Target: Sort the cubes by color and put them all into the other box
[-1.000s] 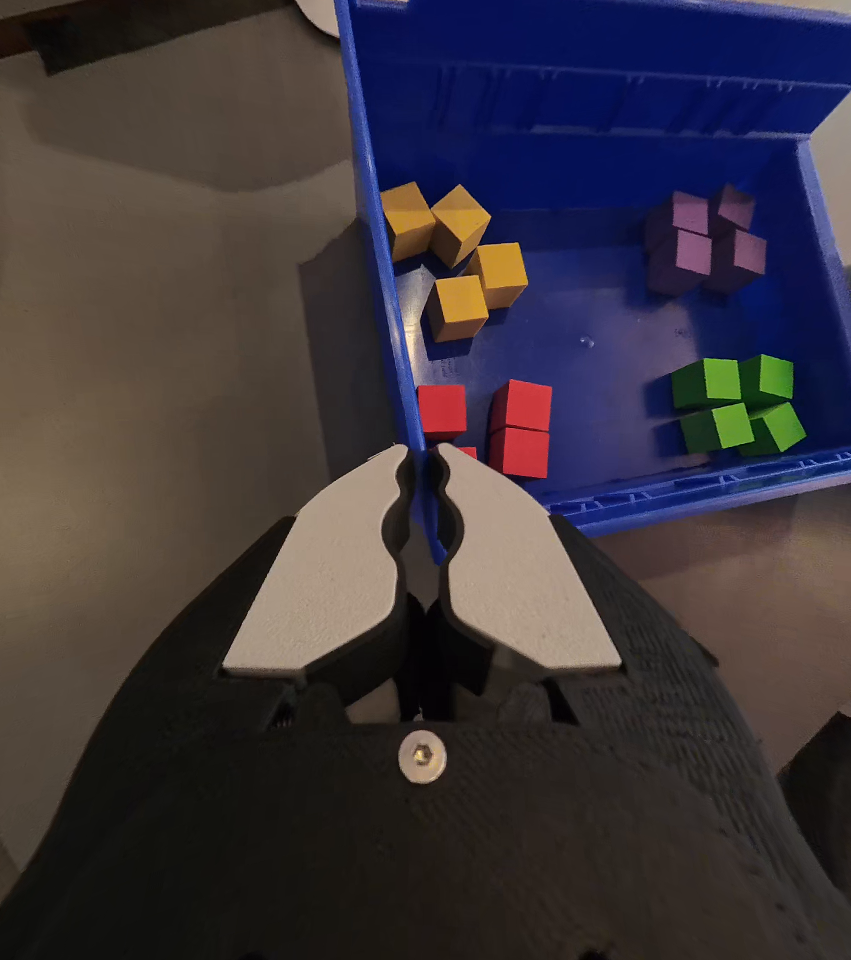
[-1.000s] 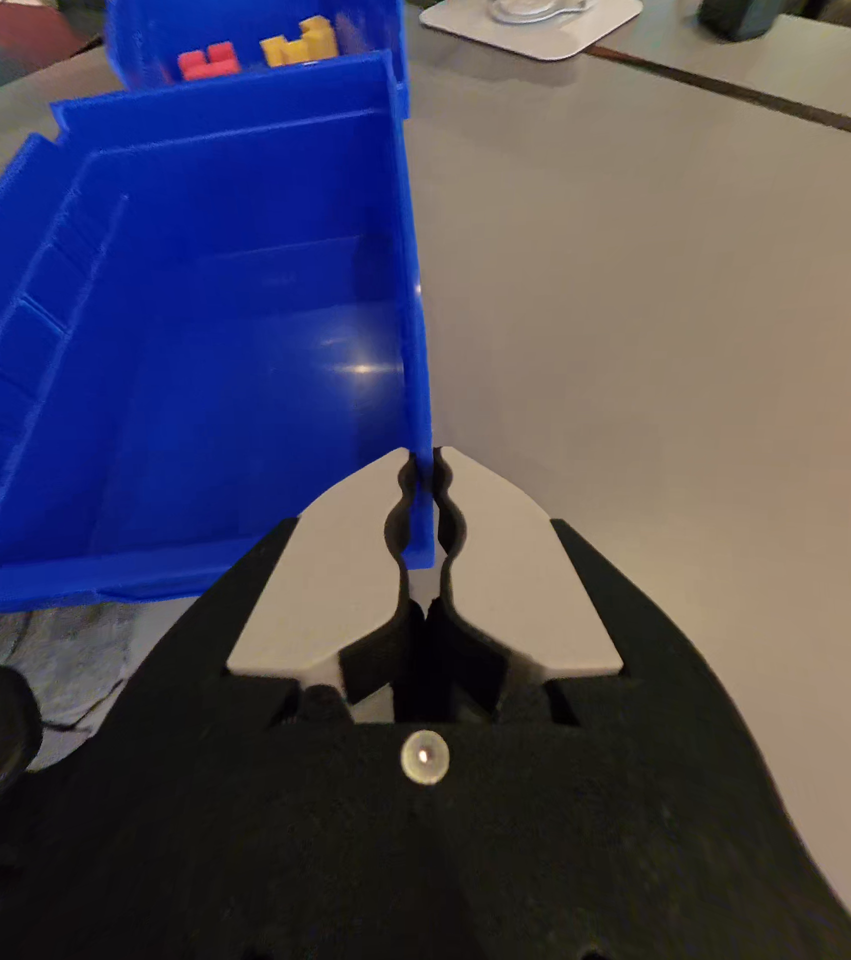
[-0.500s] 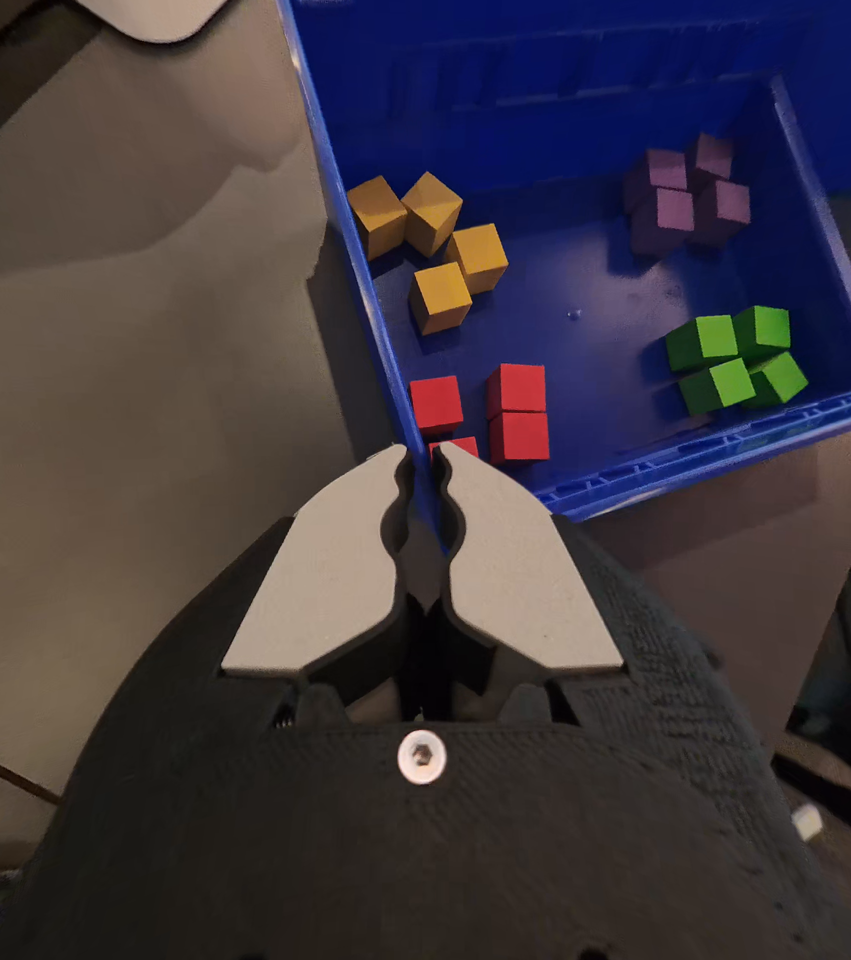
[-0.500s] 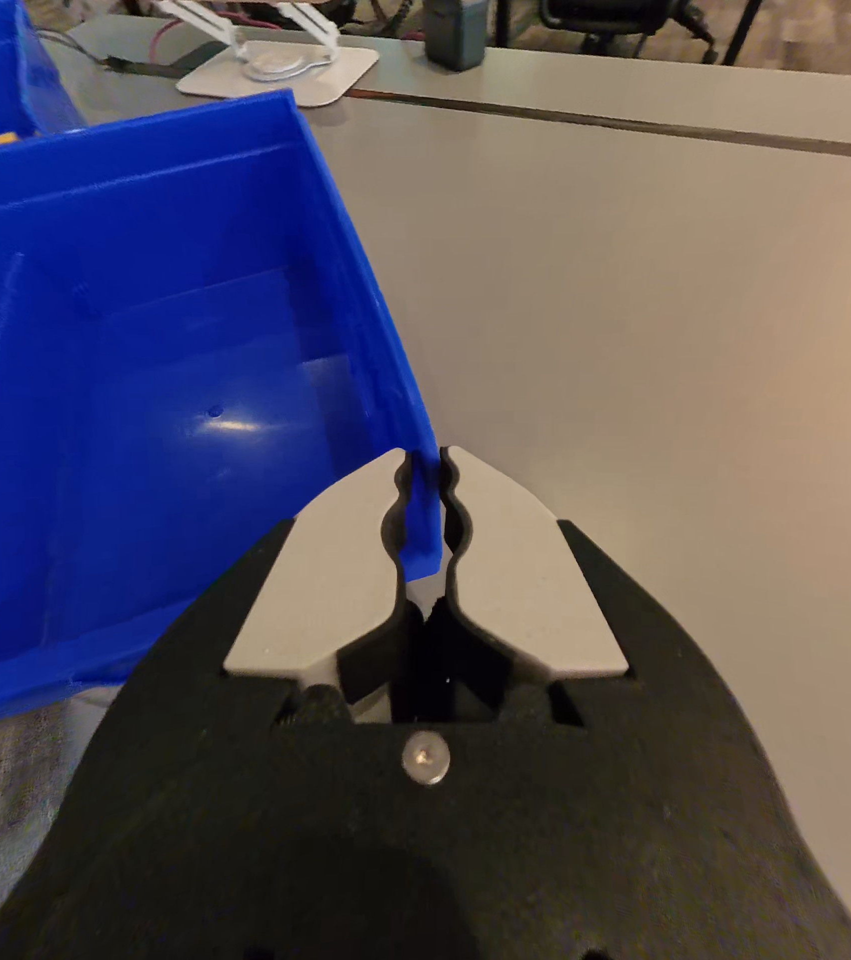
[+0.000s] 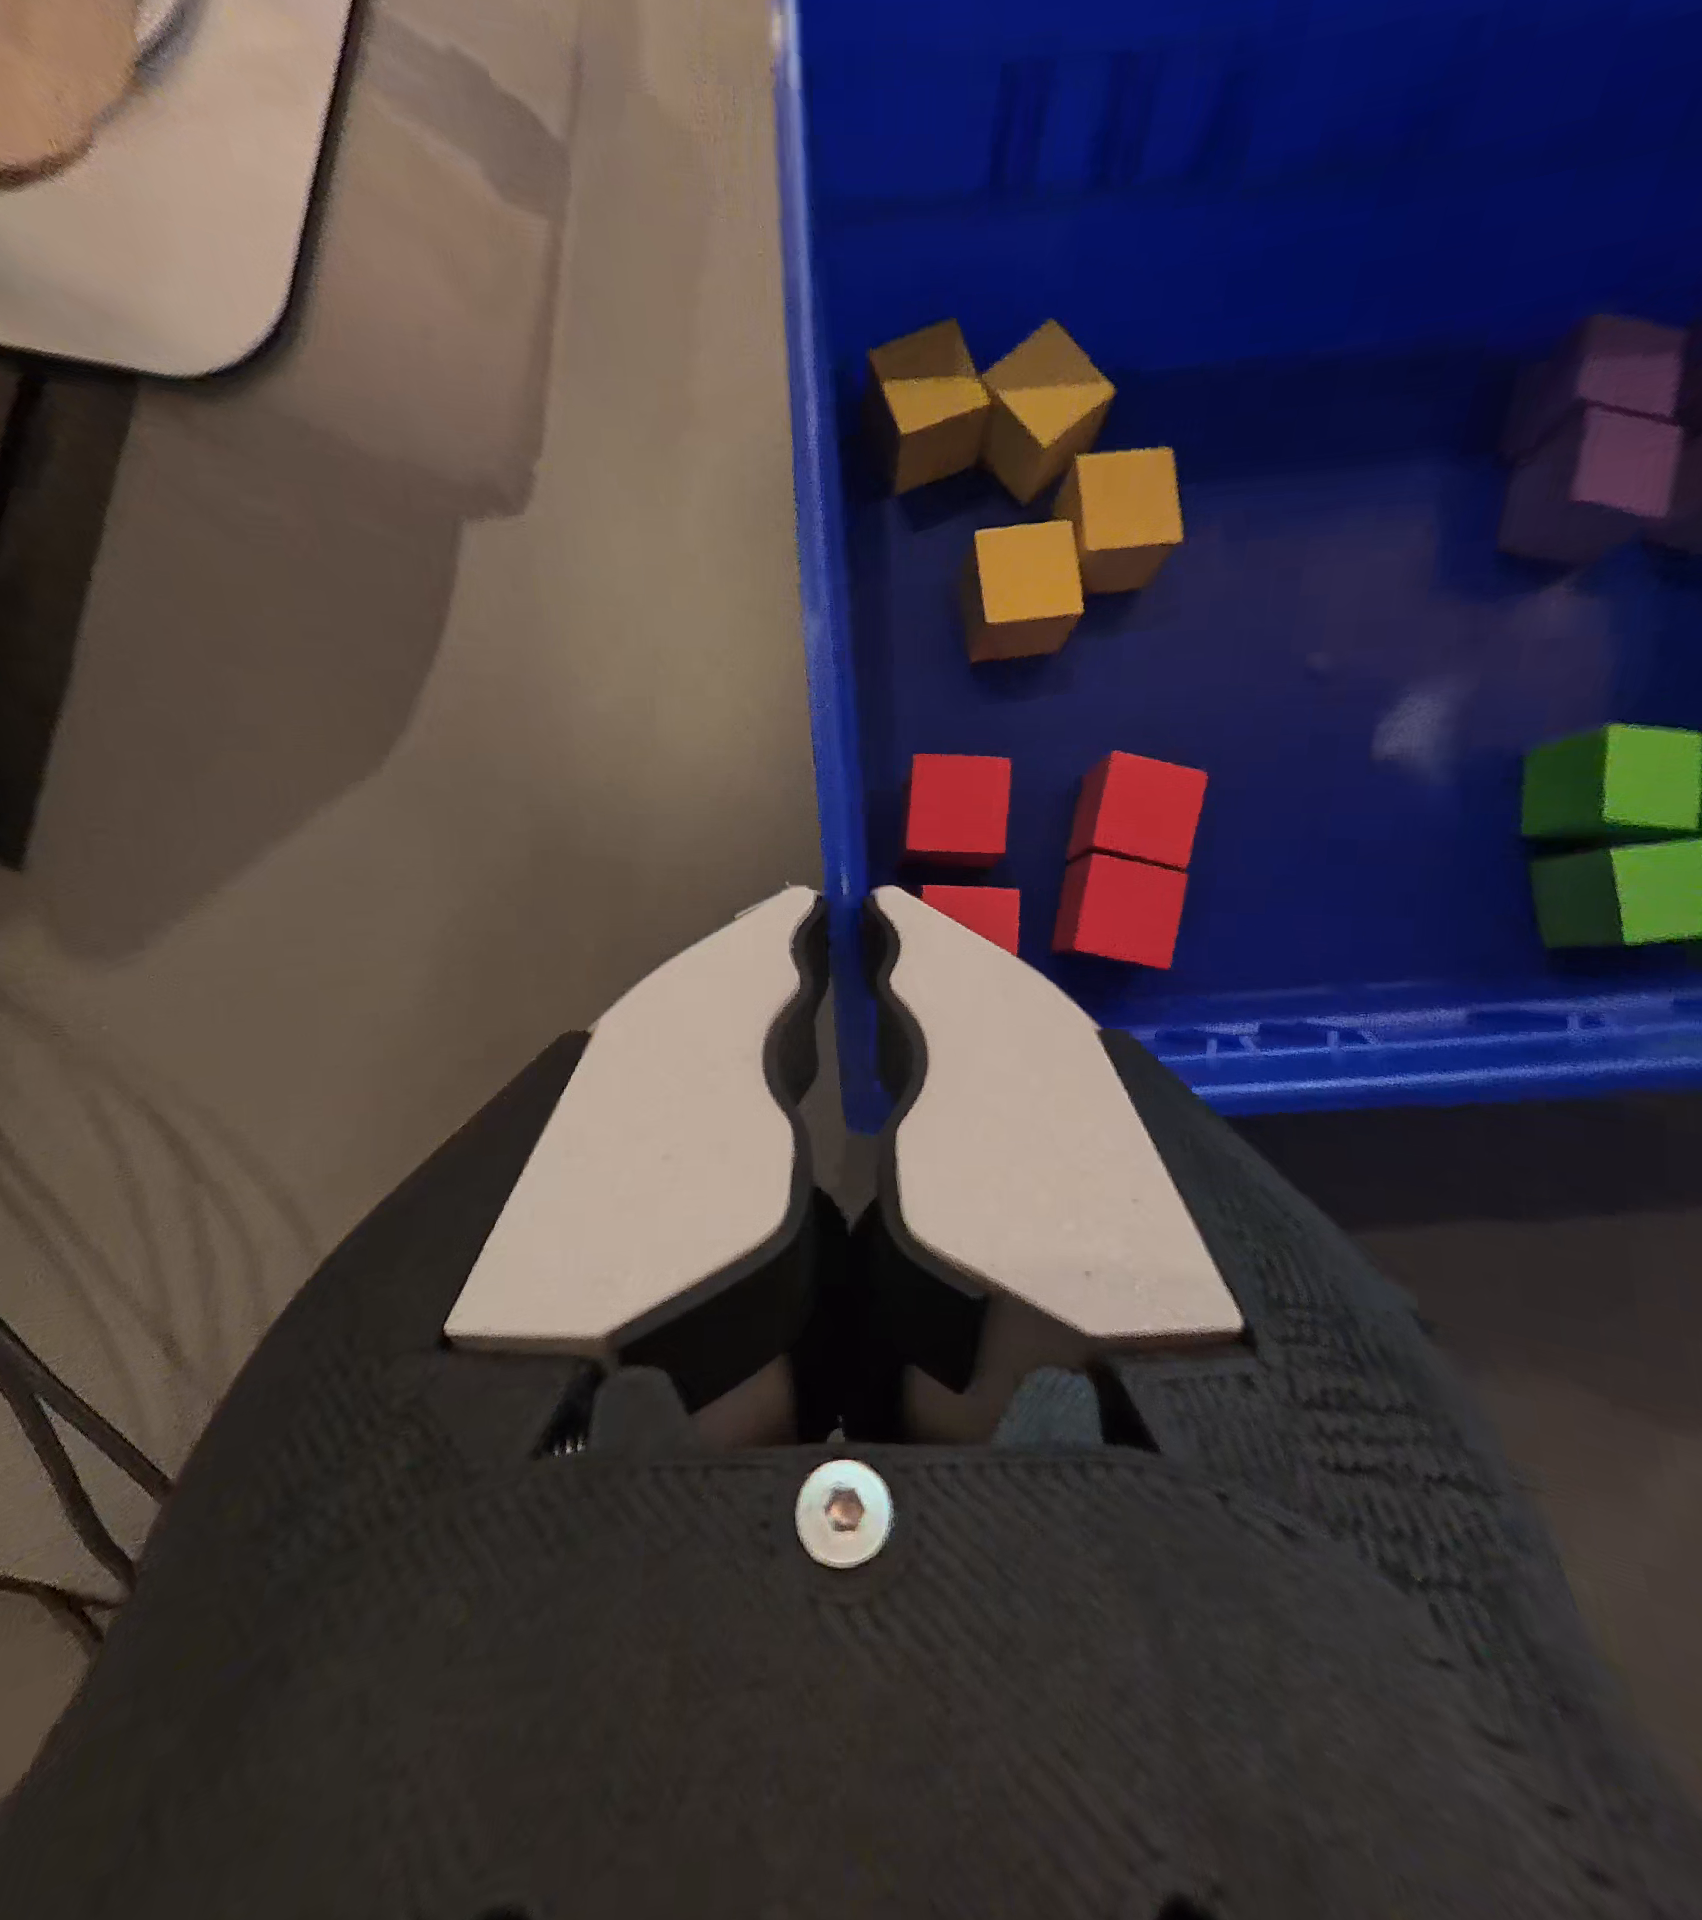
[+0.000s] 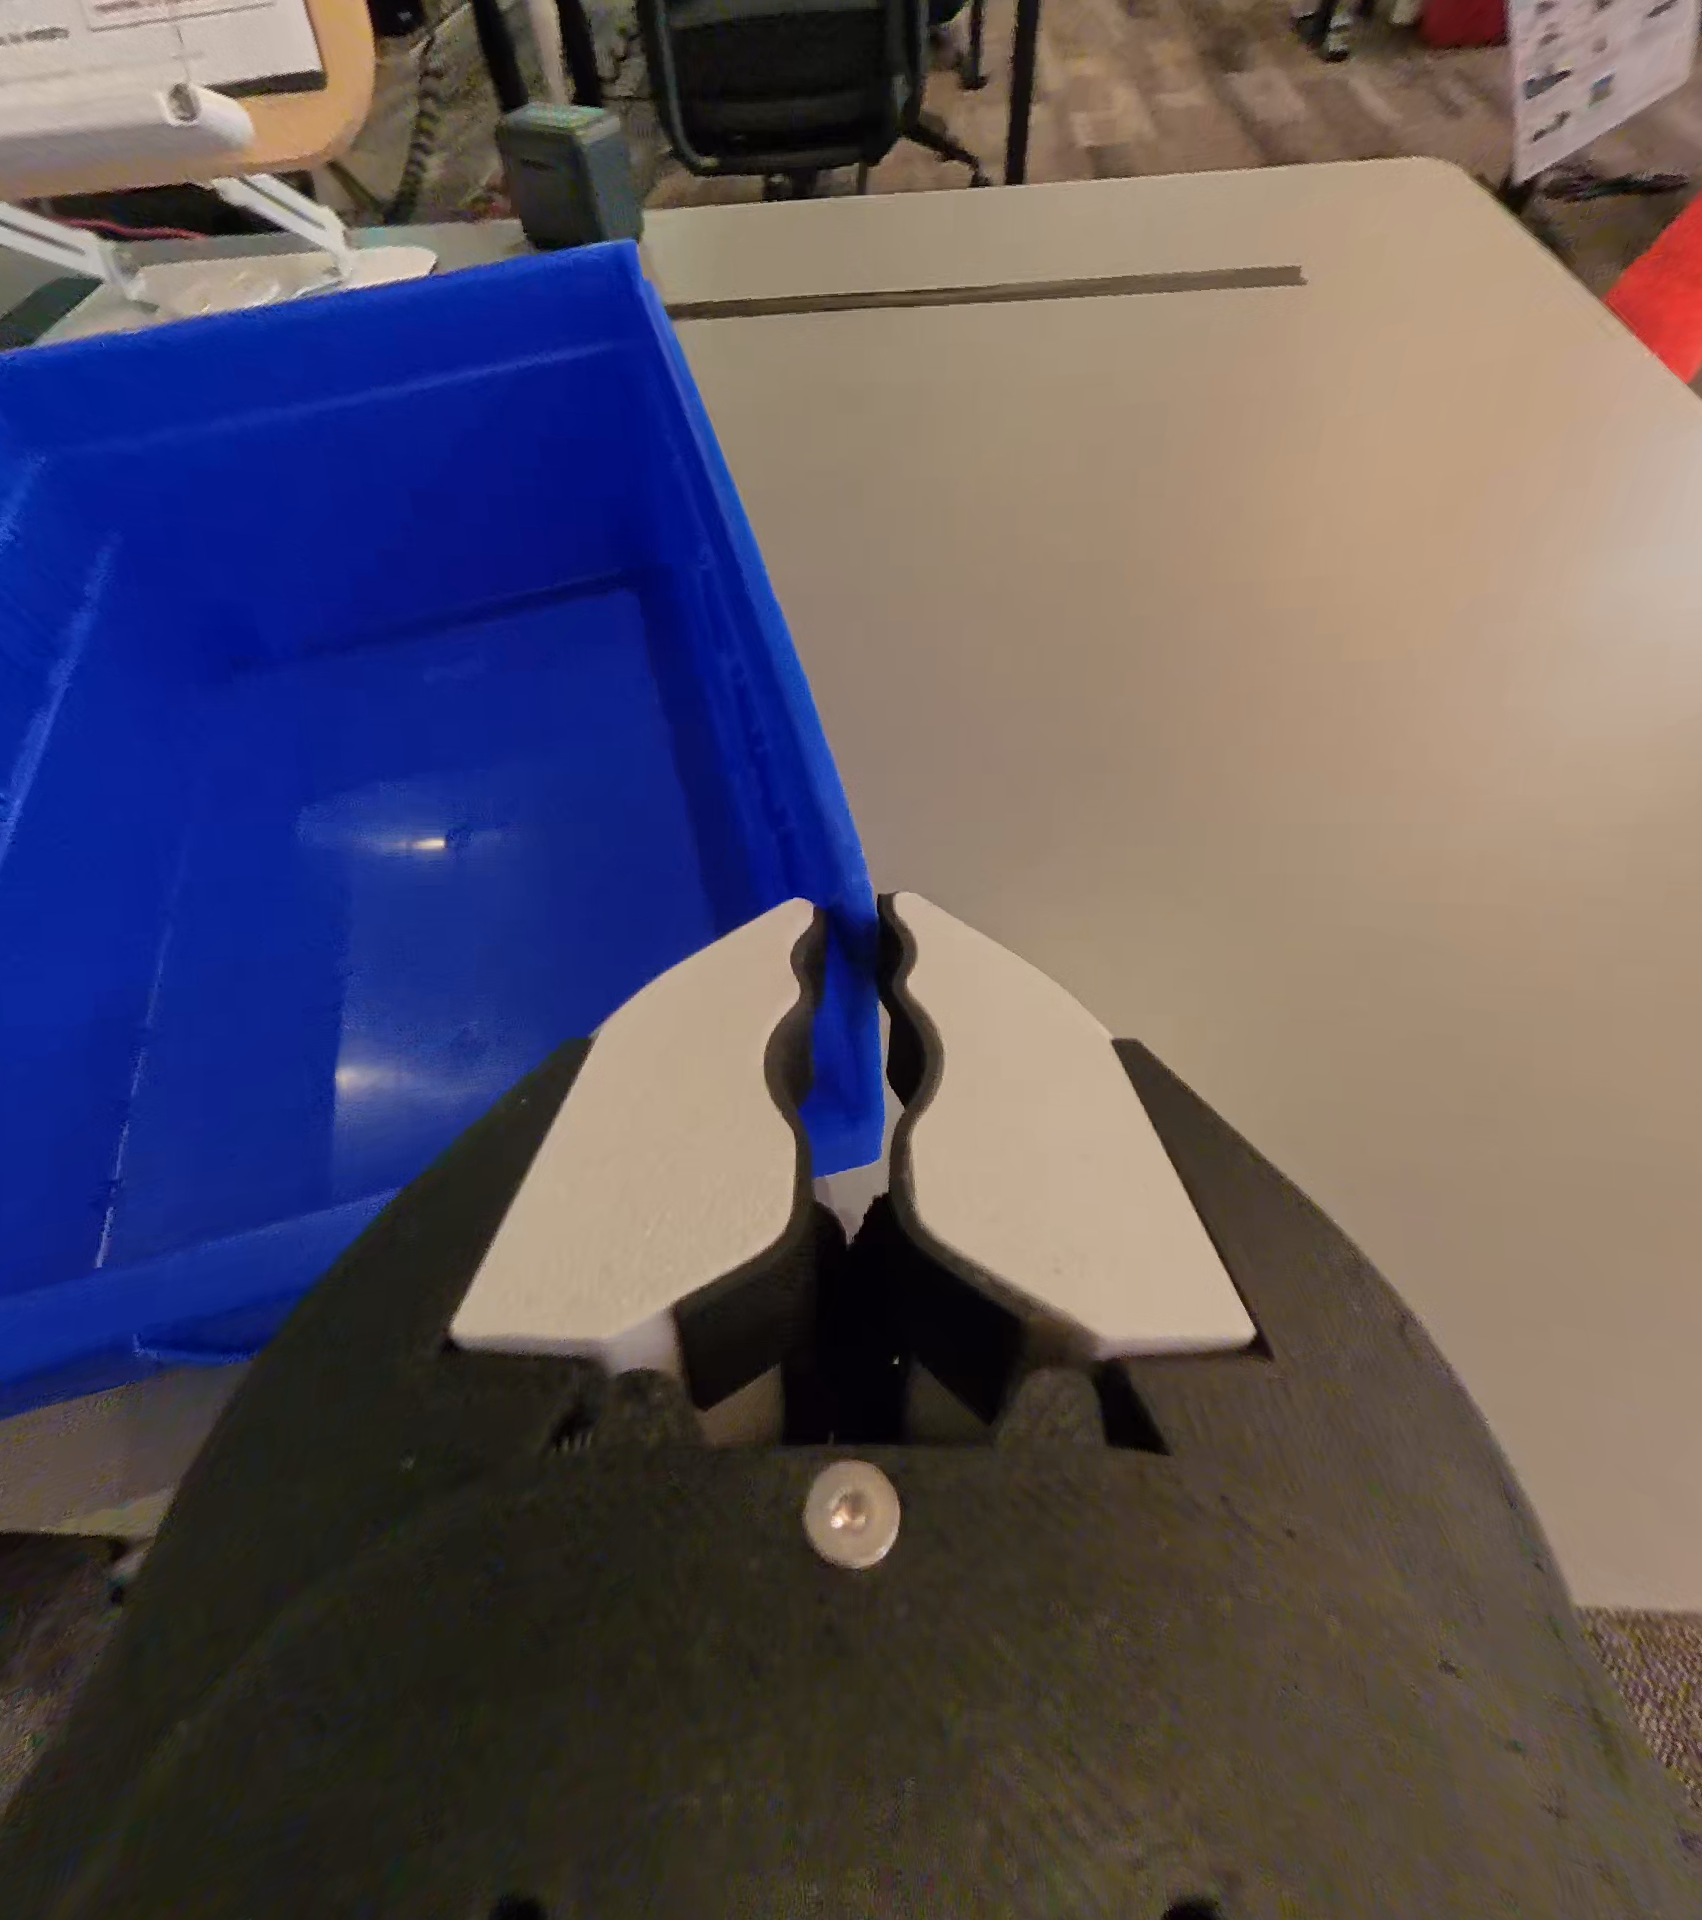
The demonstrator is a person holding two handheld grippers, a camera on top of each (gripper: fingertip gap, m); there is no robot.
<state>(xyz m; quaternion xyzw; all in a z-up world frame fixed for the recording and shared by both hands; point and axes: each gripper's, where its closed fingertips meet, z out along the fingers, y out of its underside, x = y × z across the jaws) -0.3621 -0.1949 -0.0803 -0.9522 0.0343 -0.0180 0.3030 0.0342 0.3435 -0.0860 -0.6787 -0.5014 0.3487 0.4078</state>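
Since a second ago both bins have swung in my views: the block bin has slid right and looms larger in the left wrist view, and the empty bin has rotated so more of the far table edge and the room behind now show. My left gripper (image 5: 842,909) is clamped on the left side wall of the blue bin with blocks (image 5: 816,520), near its front corner, wall pinched between the pads. My right gripper (image 6: 847,909) is clamped the same way on the right side wall of the empty blue bin (image 6: 722,582), also by the front corner. Judging from the grips: thin wall, corner hold, so each bin can pivot; I'd keep both clamps tight, keep the bins level and move slowly so the blocks don't slide. Block bin contents: four yellow blocks (image 5: 1023,488) at back left, red blocks (image 5: 1127,852) at front left just beside my fingertips, one partly hidden behind the pad, purple blocks (image 5: 1647,436) at back right, green blocks (image 5: 1657,842) at front right; groups well apart, blocks within a group touching or nearly so. Empty bin is glossy inside, with ribbed walls and a light glare on the floor. Grey table (image 6: 1242,727) lies to the right of it, with a dark strip (image 6: 982,291) across the far part. White stand (image 6: 130,239) and office chair (image 6: 785,83) sit beyond.
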